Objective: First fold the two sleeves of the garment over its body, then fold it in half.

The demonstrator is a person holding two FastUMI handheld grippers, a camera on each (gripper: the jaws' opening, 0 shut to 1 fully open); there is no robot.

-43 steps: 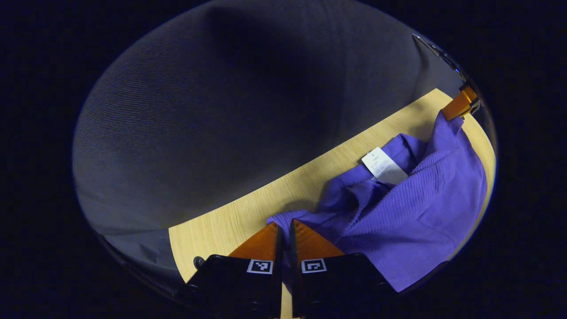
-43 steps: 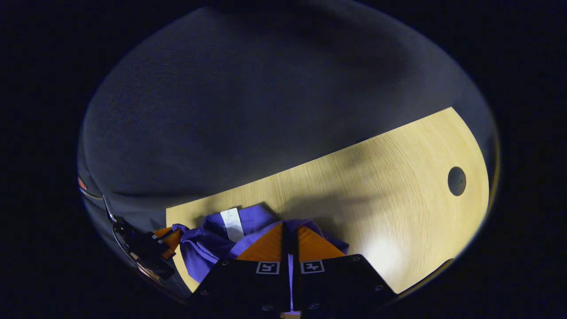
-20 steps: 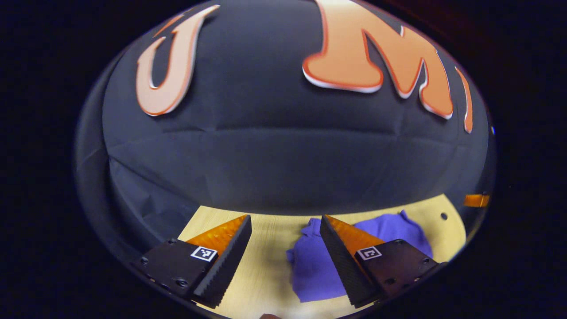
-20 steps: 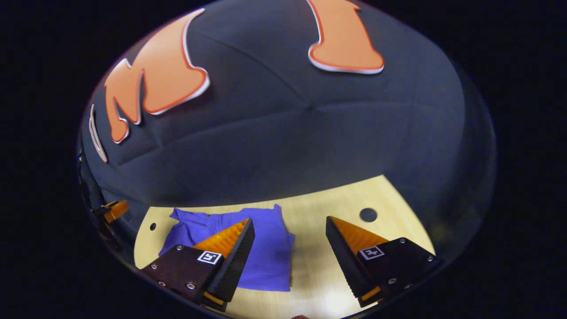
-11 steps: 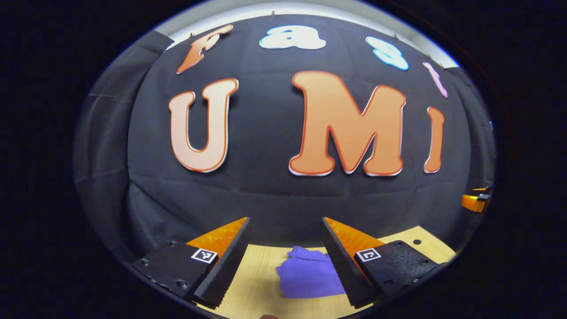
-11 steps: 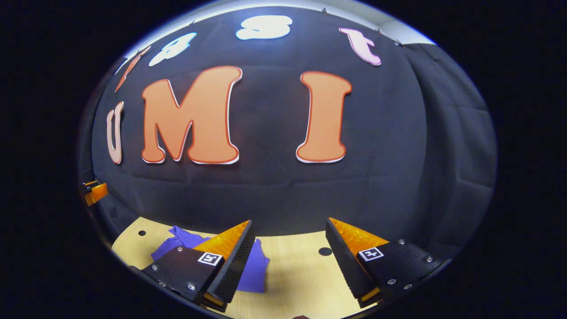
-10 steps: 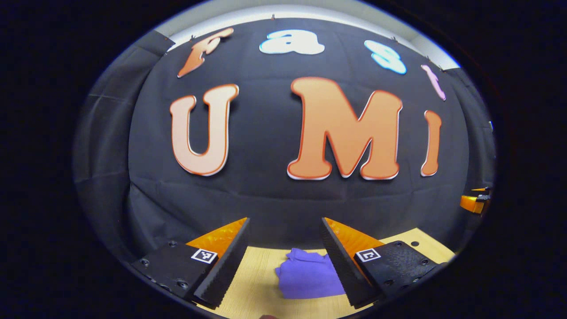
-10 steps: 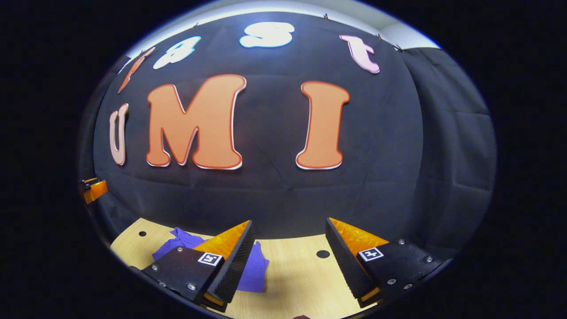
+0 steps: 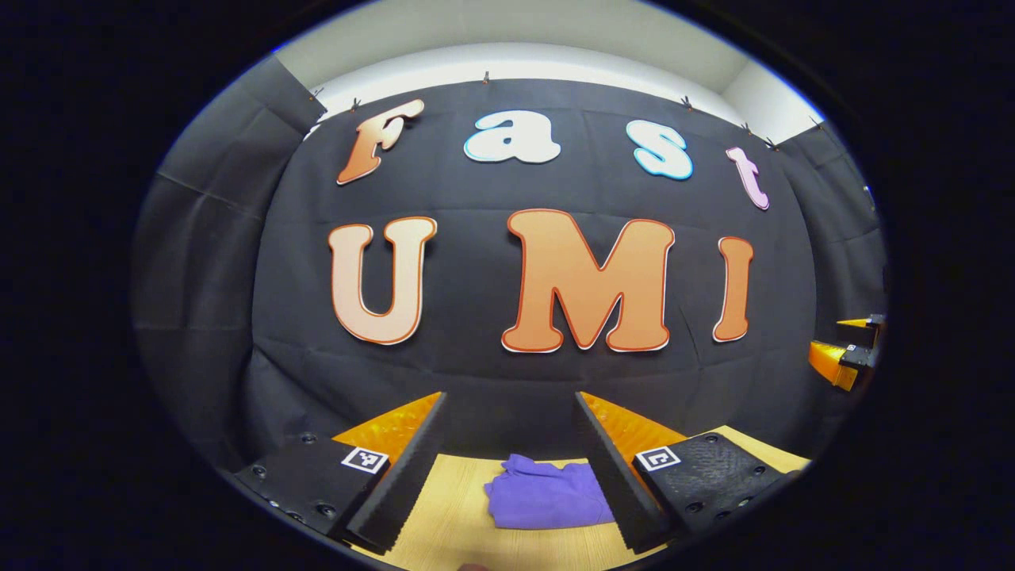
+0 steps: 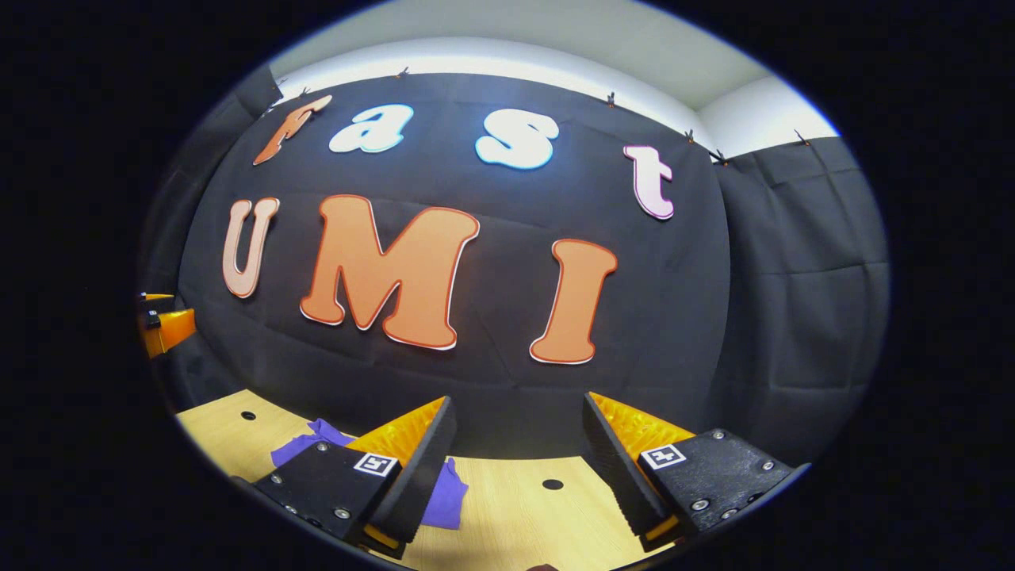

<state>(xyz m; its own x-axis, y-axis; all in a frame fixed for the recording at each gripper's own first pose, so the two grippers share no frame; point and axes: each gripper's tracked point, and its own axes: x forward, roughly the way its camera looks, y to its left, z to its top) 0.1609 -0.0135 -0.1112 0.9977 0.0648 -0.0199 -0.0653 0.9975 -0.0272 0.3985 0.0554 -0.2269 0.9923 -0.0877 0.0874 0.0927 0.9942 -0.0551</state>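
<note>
Folded garment on the desk, both hand-held grippers raised and apart.

The purple garment [image 9: 547, 502] lay folded on the wooden desk [image 9: 452, 523], beyond the left hand-held gripper [image 9: 507, 468], whose fingers stood wide apart and empty. The right hand-held gripper [image 10: 517, 468] was likewise spread, the garment lying behind its left finger. Black cloth walled the booth.
</note>
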